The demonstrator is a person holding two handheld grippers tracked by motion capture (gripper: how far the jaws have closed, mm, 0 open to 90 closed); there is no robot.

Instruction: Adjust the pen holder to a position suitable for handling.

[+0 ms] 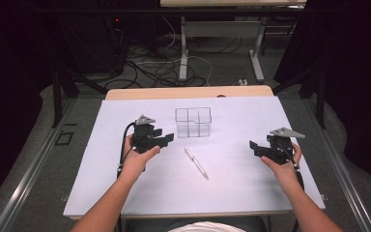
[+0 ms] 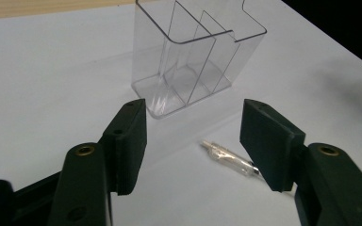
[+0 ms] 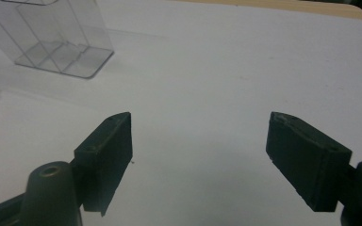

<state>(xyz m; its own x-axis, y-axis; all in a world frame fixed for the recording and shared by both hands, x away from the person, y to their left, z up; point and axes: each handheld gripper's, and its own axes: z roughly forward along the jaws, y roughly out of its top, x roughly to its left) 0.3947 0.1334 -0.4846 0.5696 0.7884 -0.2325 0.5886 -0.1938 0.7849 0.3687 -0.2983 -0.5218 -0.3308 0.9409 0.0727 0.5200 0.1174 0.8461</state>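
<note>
Progress: early | clear slim plastic pen [image 1: 196, 163] lying on white counter [image 1: 125, 193] just before clear compartmented plastic organizer [image 1: 193, 122] — not yet inside | left gripper [image 1: 166, 139] standing half open and empty near it | right gripper [image 1: 254, 147] hanging wide — holding nothing

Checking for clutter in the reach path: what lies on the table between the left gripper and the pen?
Nothing: in the high view the white sheet is bare between the left gripper and the pen. The clear divided holder stands beyond.

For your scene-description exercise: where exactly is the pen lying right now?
In the high view the pen lies flat on the white table, near the middle, just in front of the clear organiser, between the two tongs and nearer the left tongs.
</note>
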